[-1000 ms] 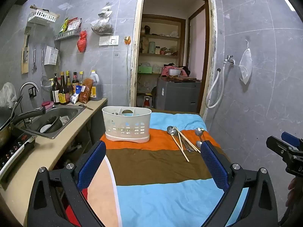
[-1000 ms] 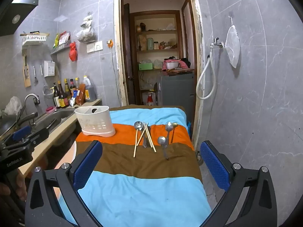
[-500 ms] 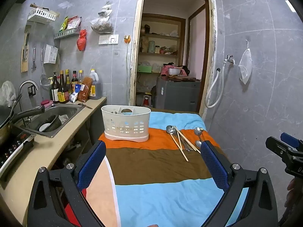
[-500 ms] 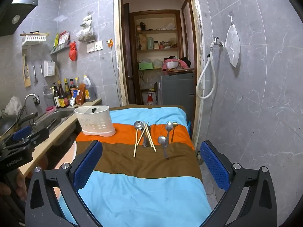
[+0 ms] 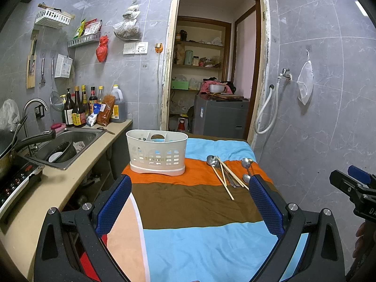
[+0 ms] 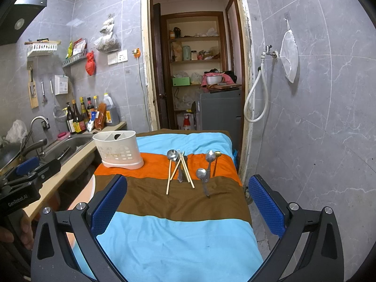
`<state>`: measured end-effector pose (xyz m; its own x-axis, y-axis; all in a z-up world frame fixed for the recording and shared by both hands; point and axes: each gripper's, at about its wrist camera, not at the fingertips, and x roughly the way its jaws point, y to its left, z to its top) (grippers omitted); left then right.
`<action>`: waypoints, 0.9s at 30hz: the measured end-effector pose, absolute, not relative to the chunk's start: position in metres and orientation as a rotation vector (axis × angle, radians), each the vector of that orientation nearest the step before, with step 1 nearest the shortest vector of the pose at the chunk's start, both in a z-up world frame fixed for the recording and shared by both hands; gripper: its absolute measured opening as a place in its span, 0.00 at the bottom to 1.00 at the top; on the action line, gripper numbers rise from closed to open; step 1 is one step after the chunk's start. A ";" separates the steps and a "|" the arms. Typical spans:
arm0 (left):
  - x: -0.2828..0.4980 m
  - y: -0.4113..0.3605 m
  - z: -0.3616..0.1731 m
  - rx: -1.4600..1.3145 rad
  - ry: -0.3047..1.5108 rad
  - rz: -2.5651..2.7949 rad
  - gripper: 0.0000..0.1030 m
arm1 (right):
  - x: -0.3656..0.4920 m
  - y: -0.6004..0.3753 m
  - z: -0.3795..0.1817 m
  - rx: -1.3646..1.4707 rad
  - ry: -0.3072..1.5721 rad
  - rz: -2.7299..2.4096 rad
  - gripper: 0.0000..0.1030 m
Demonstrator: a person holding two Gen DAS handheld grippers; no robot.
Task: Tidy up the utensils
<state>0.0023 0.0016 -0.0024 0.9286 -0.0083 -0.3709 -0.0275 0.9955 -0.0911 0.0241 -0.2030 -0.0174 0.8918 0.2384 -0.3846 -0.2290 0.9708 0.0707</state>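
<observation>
A white slotted utensil holder (image 5: 157, 151) (image 6: 118, 149) stands on the orange stripe of the cloth-covered table (image 5: 188, 206), at its far left. To its right lie several wooden chopsticks (image 5: 224, 176) (image 6: 179, 170) across a large spoon (image 6: 172, 155), and further right a few metal spoons (image 6: 205, 172) (image 5: 246, 164). My left gripper (image 5: 189, 202) is open and empty above the near part of the table. My right gripper (image 6: 188, 202) is open and empty too, well short of the utensils.
A counter with a sink (image 5: 68, 144), a faucet, bottles (image 5: 77, 110) and a stove (image 5: 14, 183) runs along the left. A tiled wall with a hose (image 5: 265, 115) is close on the right. A doorway with shelves and a grey appliance (image 5: 219, 117) is behind the table.
The left wrist view has drifted slightly, so the holder and the utensils sit a little lower and to the left. The right gripper has hardly moved. Both stay open.
</observation>
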 end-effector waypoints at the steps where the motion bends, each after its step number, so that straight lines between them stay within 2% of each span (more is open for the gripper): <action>1: 0.002 0.002 -0.002 -0.095 0.381 0.010 0.95 | 0.024 -0.203 -0.017 0.023 0.403 0.242 1.00; 27: 0.005 0.003 -0.003 -0.096 0.382 0.011 0.95 | 0.023 -0.202 -0.017 0.024 0.403 0.243 1.00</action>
<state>0.0049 0.0032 -0.0025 0.9280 -0.0076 -0.3724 -0.0283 0.9954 -0.0911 0.0235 -0.2020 -0.0166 0.8911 0.2391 -0.3857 -0.2295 0.9707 0.0716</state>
